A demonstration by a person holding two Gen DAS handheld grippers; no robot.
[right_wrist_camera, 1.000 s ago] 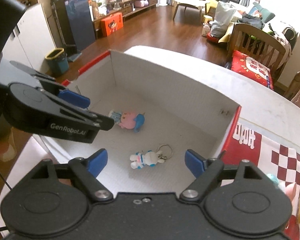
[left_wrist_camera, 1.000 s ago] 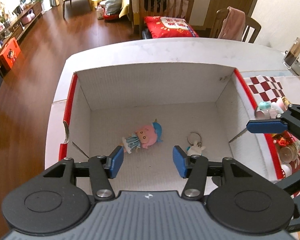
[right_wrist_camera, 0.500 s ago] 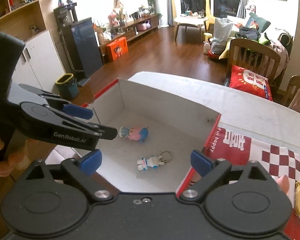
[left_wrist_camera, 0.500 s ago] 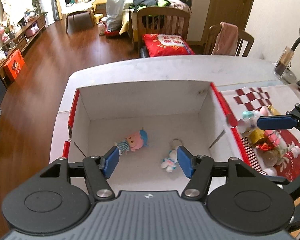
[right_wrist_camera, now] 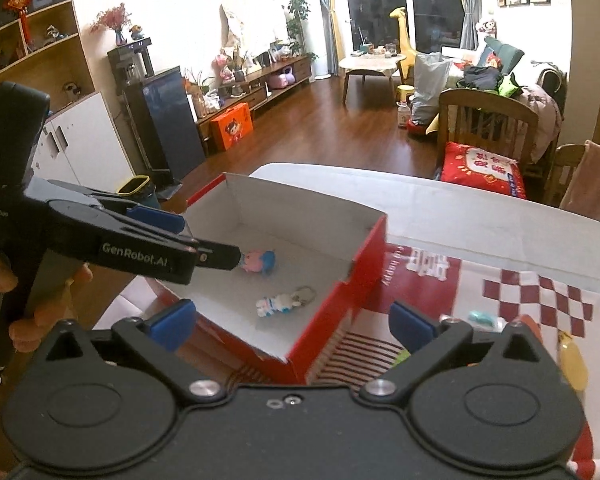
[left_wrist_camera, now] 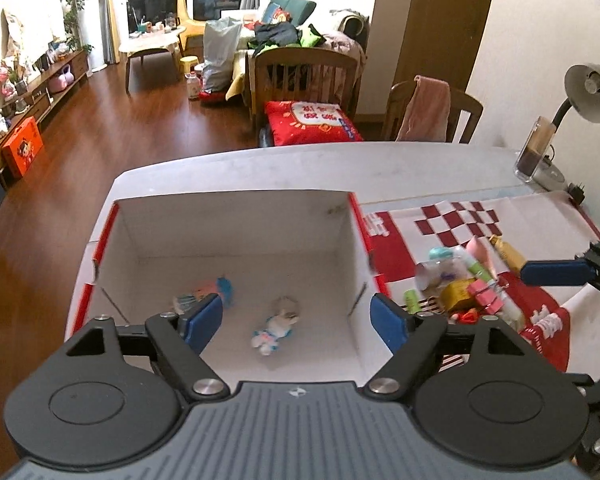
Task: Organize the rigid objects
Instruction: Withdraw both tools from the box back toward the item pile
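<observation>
Both grippers, left point(left_wrist_camera: 296, 316) and right point(right_wrist_camera: 292, 326), are opening with nothing between them and have backed away from the box point(left_wrist_camera: 236, 220); doll point(left_wrist_camera: 204, 294) and keychain point(left_wrist_camera: 274, 328) are lying on its floor, the pile point(left_wrist_camera: 460, 284) waiting on the cloth point(left_wrist_camera: 548, 216).

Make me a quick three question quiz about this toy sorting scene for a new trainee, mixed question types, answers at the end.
1. True or false: the white box holds two toys.
2. Which lies nearer the red cloth: A) the pink doll, B) the bunny keychain?
3. Fill in: the left claw is holding ____.

Key: 1 true. 2 B. 3 nothing; its jaws are opening with nothing between them, and the toy pile waits on the cloth.
</observation>
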